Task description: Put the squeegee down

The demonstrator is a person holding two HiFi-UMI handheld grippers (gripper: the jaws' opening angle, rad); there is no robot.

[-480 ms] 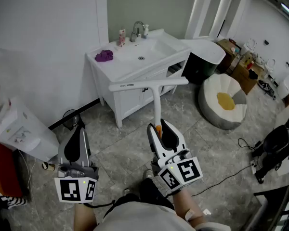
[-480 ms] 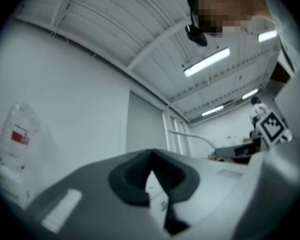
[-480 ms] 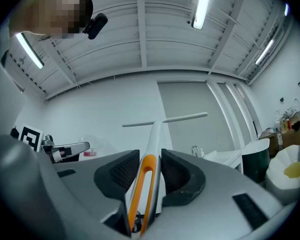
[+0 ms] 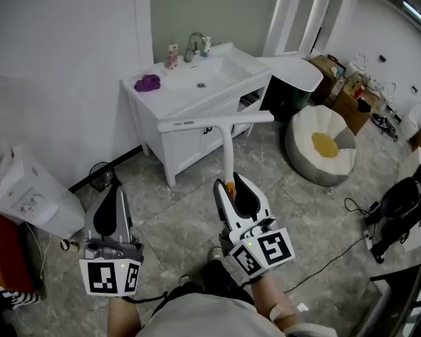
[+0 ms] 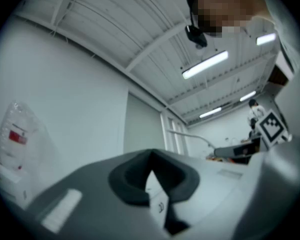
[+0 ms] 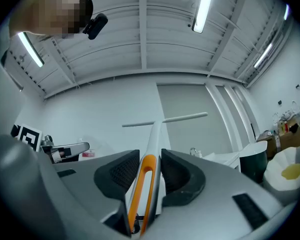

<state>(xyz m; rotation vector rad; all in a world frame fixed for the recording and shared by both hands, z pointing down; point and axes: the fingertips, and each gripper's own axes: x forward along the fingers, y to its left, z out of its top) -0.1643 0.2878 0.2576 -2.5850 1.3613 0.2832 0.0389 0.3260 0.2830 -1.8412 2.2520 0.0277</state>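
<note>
Right gripper point(image 4: 233, 188) clamped on the white squeegee point(image 4: 227, 142); left gripper point(image 4: 116, 201) closed on nothing.
Squeegee stands upright above the tiled floor point(image 4: 182, 209), its orange-trimmed handle pinched between the right jaws, blade crossbar at 12 o'clock from them, before the white vanity basin point(image 4: 196, 90). Left gripper sits at 9 o'clock, well apart.

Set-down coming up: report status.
Right tongs shut on squeegee, blade outward. Left tongs shut, empty. Sink cabinet ahead.
</note>
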